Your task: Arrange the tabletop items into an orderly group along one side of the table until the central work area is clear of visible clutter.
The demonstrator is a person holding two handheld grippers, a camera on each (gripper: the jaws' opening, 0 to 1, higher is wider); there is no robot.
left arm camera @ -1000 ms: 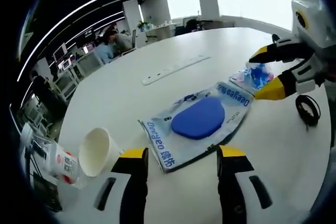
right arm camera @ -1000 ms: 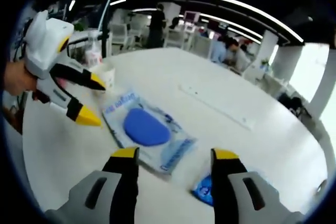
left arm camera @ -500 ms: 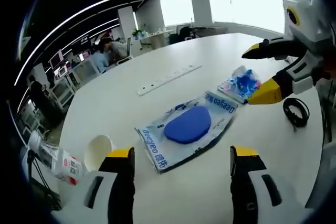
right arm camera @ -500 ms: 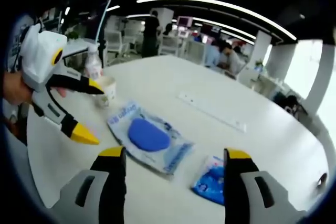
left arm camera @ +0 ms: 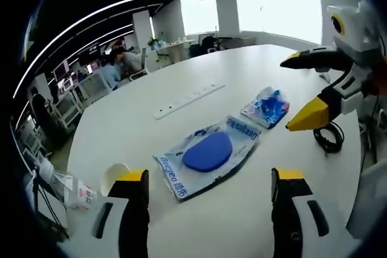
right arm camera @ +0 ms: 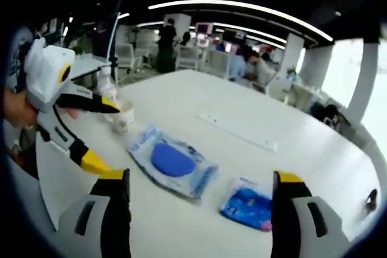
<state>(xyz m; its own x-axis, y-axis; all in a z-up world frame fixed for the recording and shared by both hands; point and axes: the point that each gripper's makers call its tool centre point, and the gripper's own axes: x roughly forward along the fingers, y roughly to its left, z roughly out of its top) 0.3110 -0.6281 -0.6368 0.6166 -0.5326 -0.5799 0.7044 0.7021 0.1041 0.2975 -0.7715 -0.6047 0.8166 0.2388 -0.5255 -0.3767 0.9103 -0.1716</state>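
You have two tongs, both spread wide with nothing between the jaws. Your left tongs (left arm camera: 209, 176) hang above the near edge of the white surface (left arm camera: 139, 113), and your right tongs (right arm camera: 199, 176) hover over it from the opposite side.

Take the flat packet with the blue oval pad (left arm camera: 207, 152) as your landmark; there is one of it, lying near the middle of the surface. One small blue crinkled packet (left arm camera: 266, 106) lies just beside its far end, apart from it. One long white power strip (left arm camera: 187, 94) lies beyond the pad packet, well apart. One white paper cup (left arm camera: 113, 176) stands near the packet's printed end, and one clear bottle with a red-and-white label (left arm camera: 75, 193) sits just beside the cup at the surface's edge.

The left gripper view gives you a coiled black cable (left arm camera: 326, 139) past the small blue packet, under your right tongs (left arm camera: 299, 96) coming in from the right. The right gripper view gives you the cup (right arm camera: 124, 115) and bottle (right arm camera: 107, 87) upright behind your left tongs (right arm camera: 103, 136), held in a hand (right arm camera: 17, 108), and several people at desks in the background; whether the dark shape at that view's far right edge is the cable, you cannot tell.
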